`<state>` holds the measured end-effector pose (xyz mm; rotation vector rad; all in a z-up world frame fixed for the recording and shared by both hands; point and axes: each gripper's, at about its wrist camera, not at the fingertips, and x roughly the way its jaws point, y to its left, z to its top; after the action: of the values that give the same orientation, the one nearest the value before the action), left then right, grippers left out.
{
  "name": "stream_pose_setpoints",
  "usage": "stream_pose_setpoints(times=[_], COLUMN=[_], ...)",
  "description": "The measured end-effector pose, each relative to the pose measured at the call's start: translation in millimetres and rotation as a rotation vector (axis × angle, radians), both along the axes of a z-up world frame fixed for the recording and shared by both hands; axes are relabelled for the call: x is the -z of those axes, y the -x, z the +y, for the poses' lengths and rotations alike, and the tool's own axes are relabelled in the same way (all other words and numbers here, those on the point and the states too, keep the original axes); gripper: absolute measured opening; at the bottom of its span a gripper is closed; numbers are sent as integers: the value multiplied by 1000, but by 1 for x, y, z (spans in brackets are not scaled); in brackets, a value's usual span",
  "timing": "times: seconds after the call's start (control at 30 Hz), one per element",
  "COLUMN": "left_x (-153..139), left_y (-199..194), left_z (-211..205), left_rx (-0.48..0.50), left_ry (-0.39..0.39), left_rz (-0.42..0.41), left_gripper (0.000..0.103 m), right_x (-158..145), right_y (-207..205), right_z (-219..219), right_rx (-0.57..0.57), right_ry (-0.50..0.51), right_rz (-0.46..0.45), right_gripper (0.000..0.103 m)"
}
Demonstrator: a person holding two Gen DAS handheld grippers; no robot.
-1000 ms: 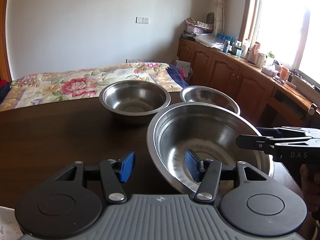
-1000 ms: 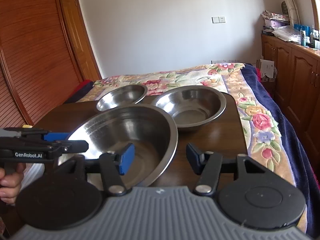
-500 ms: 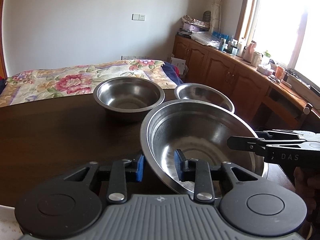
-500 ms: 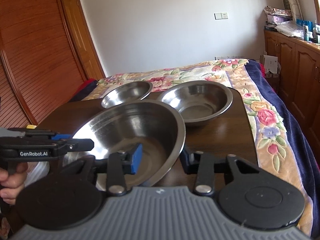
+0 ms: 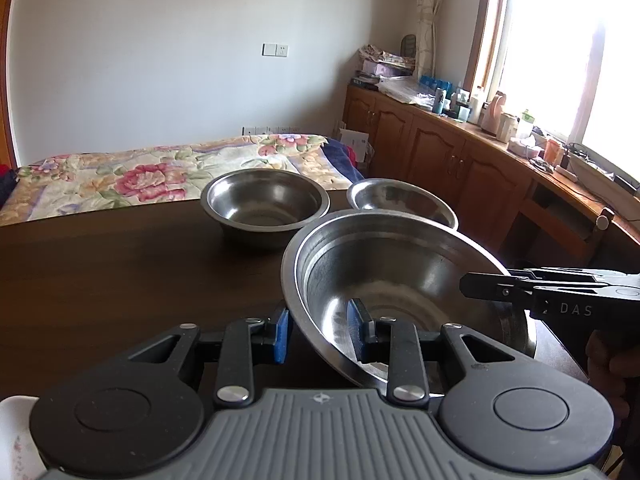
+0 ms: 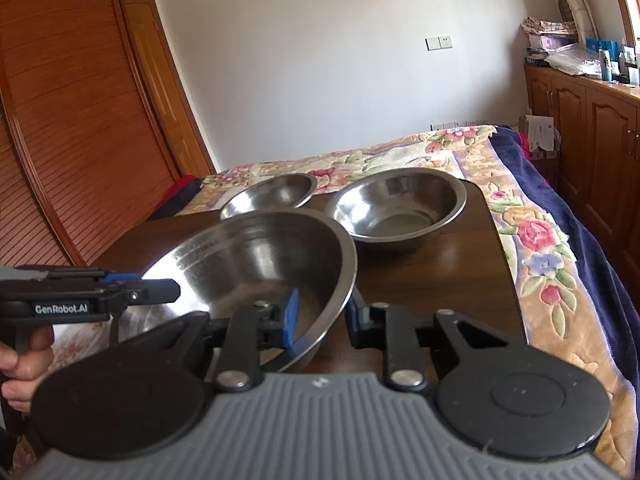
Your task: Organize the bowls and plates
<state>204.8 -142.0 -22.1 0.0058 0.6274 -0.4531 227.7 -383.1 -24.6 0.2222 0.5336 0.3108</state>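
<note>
A large steel bowl [image 5: 400,276] [image 6: 256,260] sits nearest on the dark wooden table [image 5: 120,272]. My left gripper [image 5: 318,332] has closed over its near-left rim, one blue pad inside and one outside. My right gripper [image 6: 322,318] clamps the opposite rim in the same way, and it shows side-on in the left wrist view [image 5: 520,288]. A medium steel bowl [image 5: 264,200] [image 6: 396,208] and a small steel bowl [image 5: 400,200] [image 6: 268,196] stand behind it, side by side at the table's far edge.
A white flower-patterned item [image 5: 16,440] [image 6: 72,344] lies at the near table edge beside the large bowl. A bed with a floral cover [image 5: 140,176] runs past the table's far edge. Wooden cabinets [image 5: 460,168] line the window wall.
Both grippers went from wide open to closed on the large bowl's rim. Both cameras have moved in a little closer to the bowl.
</note>
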Motion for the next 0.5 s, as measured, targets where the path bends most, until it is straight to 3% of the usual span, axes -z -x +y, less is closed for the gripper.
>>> stream_pose_setpoints(times=[0.5], left_x=[-16], left_y=[31], left_z=[25], left_rx=[8], left_ry=[24], left_rz=[-52], left_gripper=[58], right_x=[-17], right_y=[28], right_z=[20], right_rx=[-4], right_ry=[15], right_rz=[-37], right_gripper=[26])
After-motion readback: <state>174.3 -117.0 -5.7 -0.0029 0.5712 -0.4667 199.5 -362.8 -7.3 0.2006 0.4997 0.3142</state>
